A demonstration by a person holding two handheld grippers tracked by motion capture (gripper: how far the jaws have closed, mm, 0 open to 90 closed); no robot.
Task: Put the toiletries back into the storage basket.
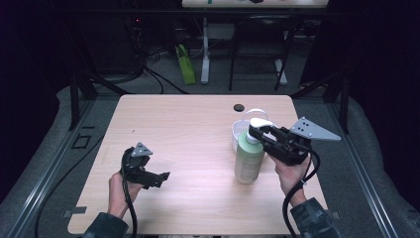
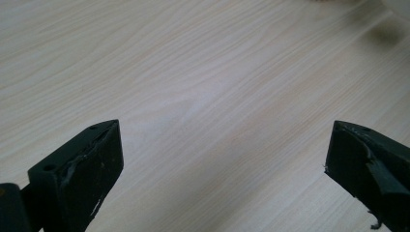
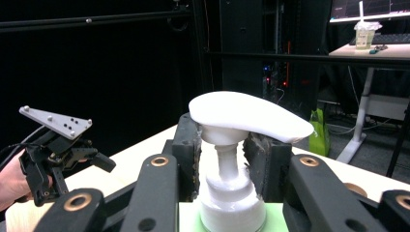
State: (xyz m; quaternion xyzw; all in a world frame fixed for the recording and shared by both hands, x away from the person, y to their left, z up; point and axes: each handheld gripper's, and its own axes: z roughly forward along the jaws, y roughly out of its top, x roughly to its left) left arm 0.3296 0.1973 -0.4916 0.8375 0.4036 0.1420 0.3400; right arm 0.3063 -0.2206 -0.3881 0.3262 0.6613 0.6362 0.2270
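At the wooden table (image 1: 188, 124) we see a person working two hand-held grippers; the right gripper (image 1: 257, 133) reaches level toward the pale green pump bottle (image 1: 248, 161), which stands upright on the right half of the tabletop, just in front of a clear plastic tub (image 1: 238, 130) with a thin loop handle; from the right gripper view we watch both black jaws pressed against the bottle's neck, one on each side, directly under the broad white pump head (image 3: 249, 116) and above the white collar (image 3: 232, 203), so this gripper is clenched on the bottle; the person's right hand (image 1: 291, 174) grips the tool from below, its cable looping down toward the sleeve; on the left half of the table the left gripper (image 1: 166, 175) hangs just above bare wood, well apart from the bottle, held in the left hand (image 1: 118, 191); its own camera shows the two jaws standing wide, released, with only wood grain between them; a small dark round spot (image 1: 239, 107) lies near the far edge, behind the tub.
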